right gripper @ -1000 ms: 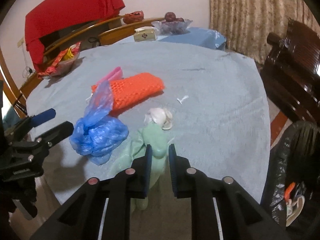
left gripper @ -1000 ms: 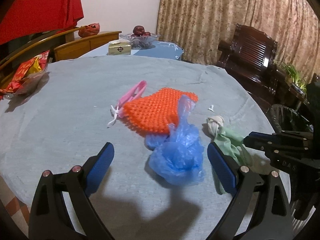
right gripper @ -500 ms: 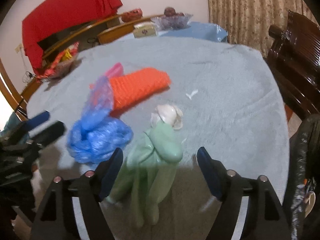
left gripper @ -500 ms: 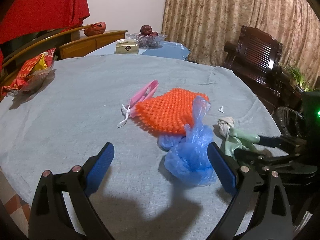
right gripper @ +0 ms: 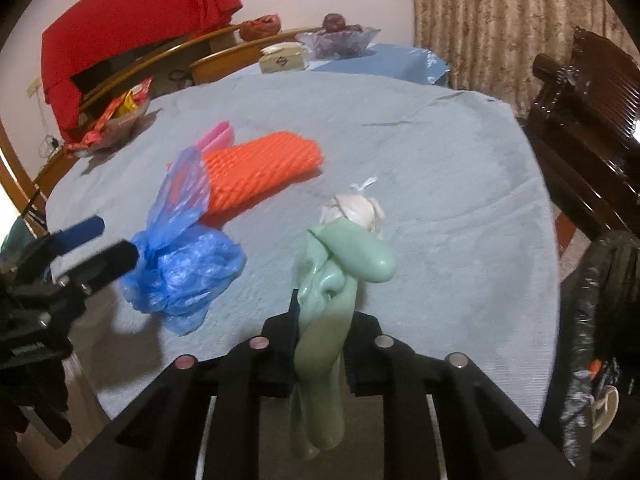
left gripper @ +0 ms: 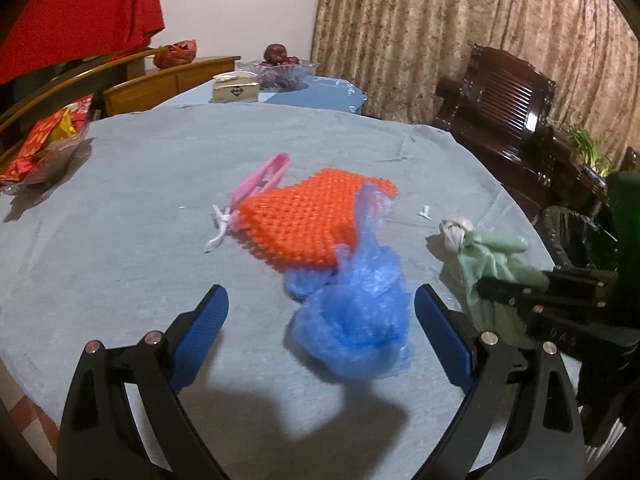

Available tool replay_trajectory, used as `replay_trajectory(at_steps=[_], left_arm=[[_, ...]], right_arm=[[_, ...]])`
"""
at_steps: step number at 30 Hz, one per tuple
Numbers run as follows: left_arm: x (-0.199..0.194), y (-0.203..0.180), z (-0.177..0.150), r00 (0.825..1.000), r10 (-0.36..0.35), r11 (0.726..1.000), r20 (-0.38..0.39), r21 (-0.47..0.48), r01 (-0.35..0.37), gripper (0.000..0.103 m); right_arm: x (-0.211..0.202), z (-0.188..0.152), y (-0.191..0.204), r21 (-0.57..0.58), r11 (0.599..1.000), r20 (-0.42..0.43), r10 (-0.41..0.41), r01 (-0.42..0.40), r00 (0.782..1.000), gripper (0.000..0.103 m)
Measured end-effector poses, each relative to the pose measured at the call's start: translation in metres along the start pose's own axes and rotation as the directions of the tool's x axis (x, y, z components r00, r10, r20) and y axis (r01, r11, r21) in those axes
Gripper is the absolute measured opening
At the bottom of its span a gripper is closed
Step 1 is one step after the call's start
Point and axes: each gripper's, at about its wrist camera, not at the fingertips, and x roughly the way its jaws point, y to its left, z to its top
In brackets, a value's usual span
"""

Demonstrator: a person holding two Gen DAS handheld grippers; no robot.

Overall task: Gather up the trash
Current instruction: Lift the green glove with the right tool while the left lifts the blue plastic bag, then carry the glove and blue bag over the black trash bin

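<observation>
A crumpled blue plastic bag (left gripper: 356, 312) lies on the grey-blue tablecloth (left gripper: 140, 208) between the fingers of my open left gripper (left gripper: 320, 324); it also shows in the right wrist view (right gripper: 184, 264). My right gripper (right gripper: 322, 316) is shut on a pale green rubber glove (right gripper: 336, 272), which hangs limp from the jaws. The glove (left gripper: 492, 252) shows at the right in the left wrist view. A white crumpled wad (right gripper: 356, 208) lies beside the glove. An orange foam net (left gripper: 308, 220) and a pink wrapper (left gripper: 260, 180) lie mid-table.
A black trash bag (right gripper: 600, 312) hangs open past the table's right edge. A dark wooden chair (left gripper: 508, 104) stands at the right. A bowl of red snack packets (left gripper: 44, 148) sits at the table's left. A fruit bowl (left gripper: 280, 68) and tissue box (left gripper: 234, 88) stand behind.
My right gripper opened around the green glove, then shut on it and lifted it. My left gripper stayed open and edged toward the blue bag.
</observation>
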Motion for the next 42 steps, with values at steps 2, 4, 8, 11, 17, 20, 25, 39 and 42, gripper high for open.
replay_trajectory(at_steps=[2,4,8,11,17,20,25,39,42], left_arm=[[0.005,-0.006,0.000,1.000,-0.007,1.000,-0.007,0.004,0.008,0.092],[0.013,-0.011,0.000,1.000,-0.014,1.000,-0.017,0.003,0.014,0.092],[0.029,-0.019,-0.002,0.999,-0.016,1.000,-0.048,-0.002,0.016,0.076],[0.042,-0.019,-0.005,0.995,-0.029,0.999,-0.091,-0.023,0.027,0.056],[0.036,-0.020,-0.004,0.996,-0.033,0.999,-0.078,-0.035,0.030,0.047],[0.024,-0.022,-0.002,0.998,-0.032,0.999,-0.060,-0.027,0.031,0.047],[0.002,-0.027,0.004,0.999,-0.034,0.999,-0.033,-0.027,0.033,0.046],[-0.052,-0.067,0.023,0.996,-0.078,0.997,0.045,0.023,0.077,0.046],[-0.058,-0.079,0.024,0.995,-0.086,0.996,0.057,0.038,0.084,0.046]], right_arm=[[-0.005,0.001,-0.006,0.009,1.000,0.010,-0.011,0.011,1.000,0.018],[-0.010,0.000,-0.010,0.012,1.000,0.016,-0.021,0.021,1.000,0.018],[-0.017,0.000,-0.015,0.012,0.999,0.025,-0.030,0.030,0.999,0.018],[-0.021,0.000,-0.016,0.009,1.000,0.033,-0.029,0.029,0.999,0.018],[-0.029,0.001,-0.018,0.032,0.999,0.049,-0.019,0.018,0.999,0.018],[-0.036,0.001,-0.018,0.032,0.999,0.065,-0.018,0.015,0.998,0.018],[-0.050,0.005,-0.015,0.027,1.000,0.099,-0.016,0.013,0.995,0.018],[-0.107,0.004,-0.020,0.032,0.999,0.189,-0.036,0.031,0.981,0.018],[-0.121,0.000,-0.025,0.044,0.998,0.207,-0.049,0.041,0.977,0.018]])
